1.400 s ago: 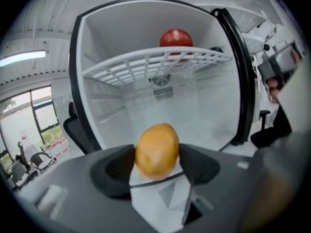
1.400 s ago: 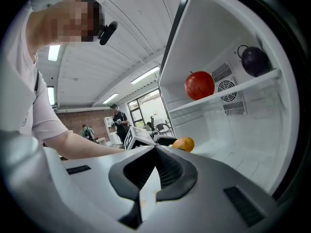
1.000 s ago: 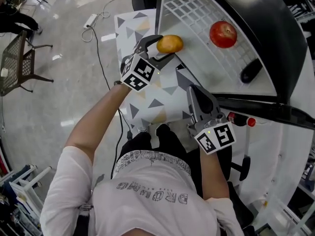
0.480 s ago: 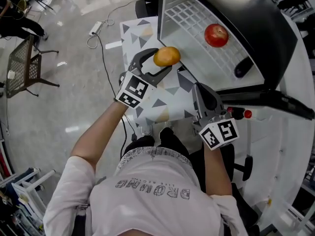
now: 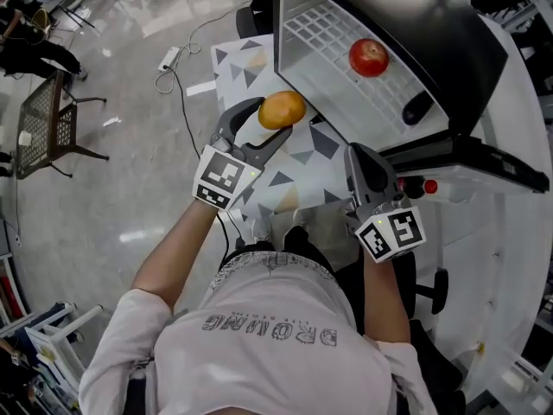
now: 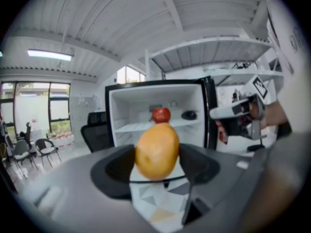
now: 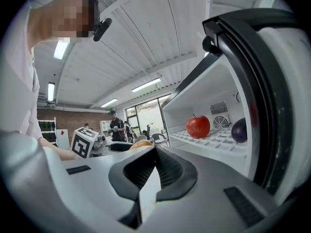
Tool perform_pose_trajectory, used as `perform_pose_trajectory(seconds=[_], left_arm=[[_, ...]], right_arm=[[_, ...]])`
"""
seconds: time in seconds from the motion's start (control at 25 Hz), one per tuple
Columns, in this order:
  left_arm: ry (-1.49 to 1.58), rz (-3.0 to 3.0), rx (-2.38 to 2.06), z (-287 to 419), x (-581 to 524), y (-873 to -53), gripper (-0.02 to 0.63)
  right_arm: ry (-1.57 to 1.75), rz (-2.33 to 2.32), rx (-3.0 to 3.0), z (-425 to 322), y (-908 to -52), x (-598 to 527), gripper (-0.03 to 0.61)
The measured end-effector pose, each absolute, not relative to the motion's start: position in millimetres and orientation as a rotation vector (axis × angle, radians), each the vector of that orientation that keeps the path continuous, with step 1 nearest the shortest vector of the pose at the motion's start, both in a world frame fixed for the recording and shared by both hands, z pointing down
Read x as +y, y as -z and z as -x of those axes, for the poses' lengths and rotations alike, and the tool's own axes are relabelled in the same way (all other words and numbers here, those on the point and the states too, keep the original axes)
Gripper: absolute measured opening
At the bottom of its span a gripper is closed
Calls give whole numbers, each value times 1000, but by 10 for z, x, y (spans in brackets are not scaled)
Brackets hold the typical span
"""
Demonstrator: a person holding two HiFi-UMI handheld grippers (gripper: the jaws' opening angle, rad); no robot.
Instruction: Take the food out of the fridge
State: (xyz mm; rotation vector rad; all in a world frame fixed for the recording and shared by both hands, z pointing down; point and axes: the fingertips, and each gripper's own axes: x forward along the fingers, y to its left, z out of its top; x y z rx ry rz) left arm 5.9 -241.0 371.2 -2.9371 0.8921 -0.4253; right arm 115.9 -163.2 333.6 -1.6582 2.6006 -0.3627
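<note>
**A:** Where's the orange (image 6: 156, 149)?

**B:** Outside the fridge (image 5: 471, 59), pinched in the left tongs (image 5: 270, 121) with one jaw on each side of it. It hangs over the triangle-patterned tabletop (image 5: 298, 173). In the head view it sits at 12 o'clock from the middle.

**A:** And the right tongs (image 7: 153, 165)?

**B:** Pressed together, nothing between them. They're at 4 o'clock from the orange, near the fridge's open front edge.

**A:** What's on the shelf?

**B:** A red apple (image 5: 369, 57) on the white wire shelf (image 5: 324, 28), at 2 o'clock from the orange and well apart from it. A dark purple fruit (image 7: 239, 130) lies near the apple, between 4 and 5 o'clock from it in the head view. I can't tell what kind it is.
</note>
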Motion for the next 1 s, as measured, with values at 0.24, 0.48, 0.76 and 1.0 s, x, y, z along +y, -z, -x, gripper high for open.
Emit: perform_pose_trajectory(seconds=[0.24,0.48,0.76,1.0], left_arm=[[396,2938,933,89,-2243,-3621,295],[387,2938,952,205,-2132,-3621,295],[381,2950,966,285,-2071,-3641,295],[383,2956,961,294,-2051,-3662,295]], right_arm=[[376,1659,2583,-1175,-3331,-1522,-5],[382,1666,2571,-1153,-3317,-1460,-5],[381,1663,2561,-1128,-3291,-1403,-5],[399,1662,2562,-1106,-3348,-1370,-5]])
